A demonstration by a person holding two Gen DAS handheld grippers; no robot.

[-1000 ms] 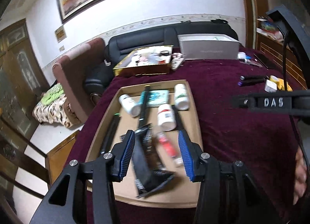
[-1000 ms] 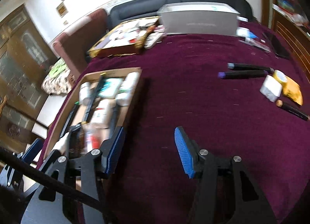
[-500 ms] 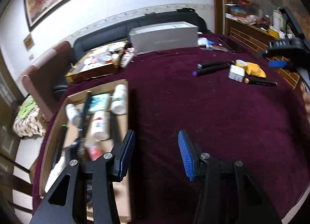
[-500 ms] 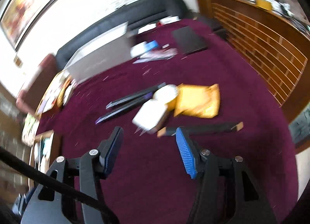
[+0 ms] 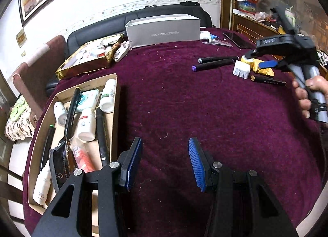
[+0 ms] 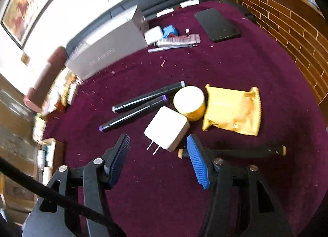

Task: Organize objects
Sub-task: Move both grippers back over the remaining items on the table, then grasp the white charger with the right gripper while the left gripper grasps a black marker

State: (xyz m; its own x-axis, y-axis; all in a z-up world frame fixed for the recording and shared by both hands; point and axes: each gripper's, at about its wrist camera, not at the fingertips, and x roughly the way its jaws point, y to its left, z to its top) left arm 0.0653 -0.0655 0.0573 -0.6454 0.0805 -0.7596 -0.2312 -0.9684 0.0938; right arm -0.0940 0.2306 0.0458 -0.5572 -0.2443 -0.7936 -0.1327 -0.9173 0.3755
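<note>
A cardboard tray [image 5: 114,101] at the table's left holds several bottles, pens and packets. My left gripper [image 5: 165,162] is open and empty over bare maroon cloth, right of the tray. My right gripper [image 6: 157,159] is open and empty, just short of a white plug charger [image 6: 167,127]. Beyond the charger lie two black markers [image 6: 143,99], a yellow round tin [image 6: 189,102] and a yellow pouch [image 6: 232,109]. A black pen [image 6: 242,152] lies under the right finger. The right gripper also shows in the left wrist view [image 5: 268,64], above that cluster.
A grey box [image 5: 163,30] and a gold tray [image 5: 90,56] stand at the back. A black phone [image 6: 217,25], a white case [image 6: 153,34] and a tube [image 6: 178,40] lie at the far right. A wooden cabinet [image 6: 287,17] borders the table's right edge.
My left gripper has swung right, from over the tray to the bare cloth. My right gripper has moved right and forward to the charger and marker cluster. Both stay open.
</note>
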